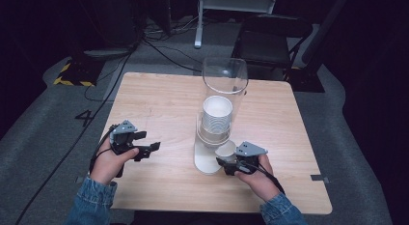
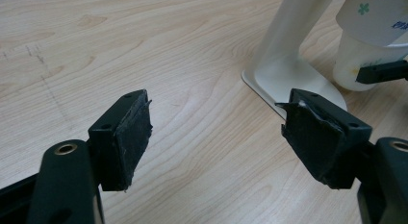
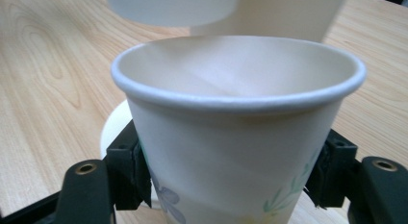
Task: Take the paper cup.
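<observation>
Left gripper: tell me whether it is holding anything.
No, the left gripper is open, with bare wooden table between its jaws.

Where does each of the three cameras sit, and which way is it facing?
High view: above the person's side, looking forward and down on the table; both forearms, left gripper and right gripper show.
Left gripper view: rides that gripper, looking past its open fingers at the dispenser base.
Right gripper view: looks along its fingers clamping a paper cup.
All three share the cup and dispenser.
</observation>
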Motion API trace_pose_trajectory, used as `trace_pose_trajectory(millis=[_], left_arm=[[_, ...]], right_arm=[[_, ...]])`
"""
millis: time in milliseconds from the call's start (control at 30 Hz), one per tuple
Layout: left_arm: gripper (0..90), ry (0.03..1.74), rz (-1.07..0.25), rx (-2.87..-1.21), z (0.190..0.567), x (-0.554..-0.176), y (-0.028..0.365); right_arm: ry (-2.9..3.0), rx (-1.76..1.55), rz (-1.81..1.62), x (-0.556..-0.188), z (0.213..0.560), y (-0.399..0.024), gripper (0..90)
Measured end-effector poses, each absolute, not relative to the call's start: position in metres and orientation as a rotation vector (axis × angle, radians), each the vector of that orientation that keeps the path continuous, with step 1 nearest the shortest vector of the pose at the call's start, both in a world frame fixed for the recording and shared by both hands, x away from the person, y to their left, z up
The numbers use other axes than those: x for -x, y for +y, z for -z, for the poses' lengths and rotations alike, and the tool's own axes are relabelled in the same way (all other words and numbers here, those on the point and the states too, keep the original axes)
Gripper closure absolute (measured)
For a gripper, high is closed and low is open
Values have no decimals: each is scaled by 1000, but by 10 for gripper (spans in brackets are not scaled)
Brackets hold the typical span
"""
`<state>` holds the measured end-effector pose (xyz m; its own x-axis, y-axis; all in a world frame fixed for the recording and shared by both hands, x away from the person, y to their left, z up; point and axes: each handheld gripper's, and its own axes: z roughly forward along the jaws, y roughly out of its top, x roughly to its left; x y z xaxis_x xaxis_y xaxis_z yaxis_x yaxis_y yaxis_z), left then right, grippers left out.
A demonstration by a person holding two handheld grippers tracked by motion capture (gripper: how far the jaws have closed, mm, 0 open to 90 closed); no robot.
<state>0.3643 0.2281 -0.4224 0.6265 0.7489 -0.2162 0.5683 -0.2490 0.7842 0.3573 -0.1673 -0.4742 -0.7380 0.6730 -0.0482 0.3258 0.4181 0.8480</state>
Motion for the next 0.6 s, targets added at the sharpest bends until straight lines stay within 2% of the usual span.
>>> trace_pose_trajectory(millis=[600], left_arm=[[251, 1039, -244, -1958, 427, -370, 224]], right_arm=[[2121, -1050, -1269, -371, 454, -216, 319]])
